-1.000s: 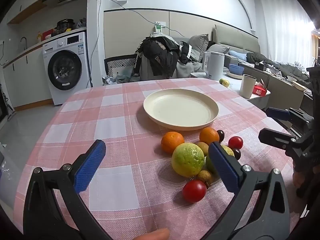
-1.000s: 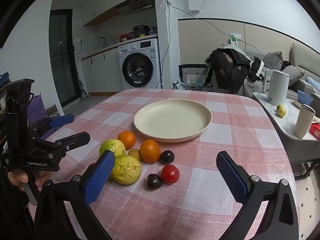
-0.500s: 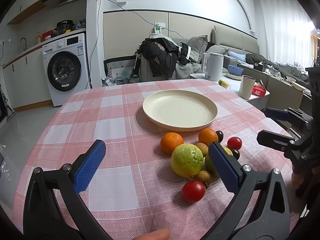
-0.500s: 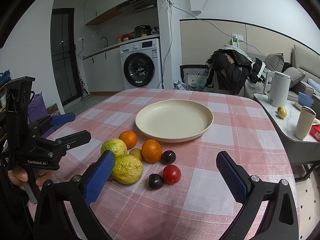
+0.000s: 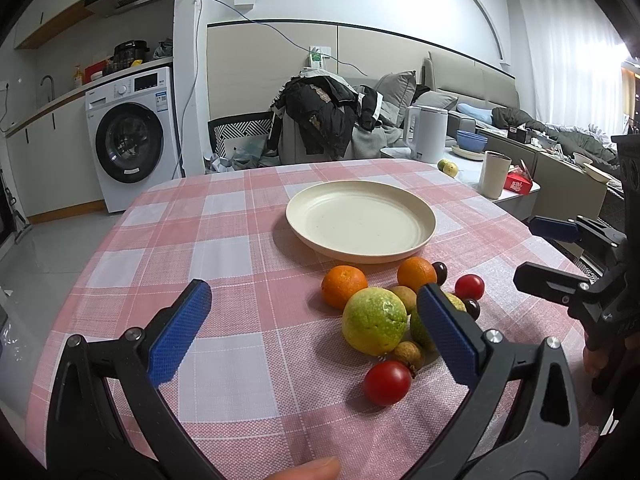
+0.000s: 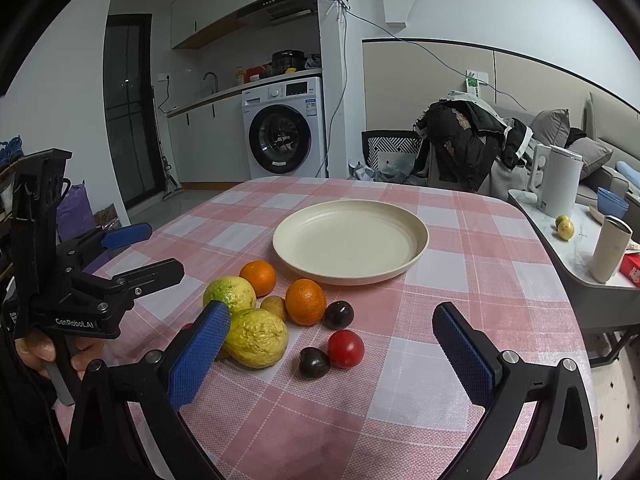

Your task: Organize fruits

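Note:
An empty cream plate point(image 5: 360, 222) point(image 6: 350, 240) sits mid-table on the pink checked cloth. In front of it lies a cluster of fruit: two oranges point(image 5: 344, 286) point(image 6: 306, 302), two yellow-green guavas point(image 5: 374, 320) point(image 6: 256, 338), two red tomatoes point(image 5: 387, 377) point(image 6: 346, 348), dark plums point(image 6: 338, 315) and small brown fruits point(image 5: 408, 354). My left gripper point(image 5: 316, 334) is open and empty, hovering just left of the cluster. My right gripper point(image 6: 330, 350) is open and empty, hovering over the near side of the cluster. Each gripper shows in the other's view point(image 5: 560, 256) point(image 6: 128, 256).
A side table at the right holds a white kettle point(image 6: 558, 184), a cup point(image 6: 610, 248), a red box and a small fruit. A chair with dark clothes point(image 5: 320, 120) stands behind the table. A washing machine point(image 5: 132, 140) stands far left.
Both grippers have lifted and drawn back a little, so the fruit sits lower in the views. Both stay open. The fruit and plate have not moved.

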### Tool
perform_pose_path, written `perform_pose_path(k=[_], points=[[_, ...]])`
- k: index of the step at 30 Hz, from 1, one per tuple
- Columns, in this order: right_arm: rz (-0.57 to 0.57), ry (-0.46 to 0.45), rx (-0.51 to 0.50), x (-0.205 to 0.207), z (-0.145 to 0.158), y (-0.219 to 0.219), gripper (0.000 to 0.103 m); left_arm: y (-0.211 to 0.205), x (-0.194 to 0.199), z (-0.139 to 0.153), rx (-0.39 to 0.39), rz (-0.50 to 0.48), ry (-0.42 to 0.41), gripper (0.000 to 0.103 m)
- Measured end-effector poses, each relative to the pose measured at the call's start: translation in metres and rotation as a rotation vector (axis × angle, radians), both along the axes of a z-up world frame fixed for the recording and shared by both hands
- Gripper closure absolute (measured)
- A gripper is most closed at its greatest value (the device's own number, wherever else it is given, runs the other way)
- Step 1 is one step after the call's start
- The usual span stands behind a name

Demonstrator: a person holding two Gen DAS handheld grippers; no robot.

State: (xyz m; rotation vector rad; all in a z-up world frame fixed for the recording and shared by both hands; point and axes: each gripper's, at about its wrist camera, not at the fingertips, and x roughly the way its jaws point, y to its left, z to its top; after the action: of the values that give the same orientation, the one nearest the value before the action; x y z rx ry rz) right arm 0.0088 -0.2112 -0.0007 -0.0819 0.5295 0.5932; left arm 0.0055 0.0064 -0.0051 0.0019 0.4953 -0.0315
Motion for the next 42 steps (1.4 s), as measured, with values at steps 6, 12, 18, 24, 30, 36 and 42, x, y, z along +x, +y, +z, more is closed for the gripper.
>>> perform_pose_path(k=[6, 12, 18, 24, 30, 36, 42], points=[[0.001, 0.002, 0.001, -0.0004, -0.0001, 0.0001, 0.000, 0.0002, 0.0001, 0.0000, 0.000, -0.001, 0.000, 0.001], [0.001, 0.002, -0.002, -0.0009, -0.0001, 0.0003, 0.000, 0.0002, 0.0002, 0.0001, 0.001, 0.000, 0.000, 0.001], [0.000, 0.002, -0.002, -0.0012, 0.0003, 0.0004, 0.000, 0.0002, 0.0001, 0.0001, 0.000, 0.000, 0.000, 0.001], [0.000, 0.003, -0.006, -0.0010, 0.0004, 0.0005, 0.000, 0.0003, -0.0001, 0.0001, 0.000, -0.001, 0.000, 0.001], [-0.002, 0.003, -0.009, -0.0010, -0.0002, 0.0000, 0.000, 0.0003, -0.0002, 0.0000, 0.000, -0.001, -0.001, 0.001], [-0.001, 0.005, -0.012, -0.0009, -0.0006, 0.0001, 0.000, -0.0002, -0.0009, 0.0008, 0.002, -0.001, -0.001, 0.001], [-0.012, 0.004, -0.024, -0.0023, -0.0028, -0.0028, 0.000, -0.0002, -0.0009, 0.0013, 0.003, 0.000, -0.002, 0.001]])
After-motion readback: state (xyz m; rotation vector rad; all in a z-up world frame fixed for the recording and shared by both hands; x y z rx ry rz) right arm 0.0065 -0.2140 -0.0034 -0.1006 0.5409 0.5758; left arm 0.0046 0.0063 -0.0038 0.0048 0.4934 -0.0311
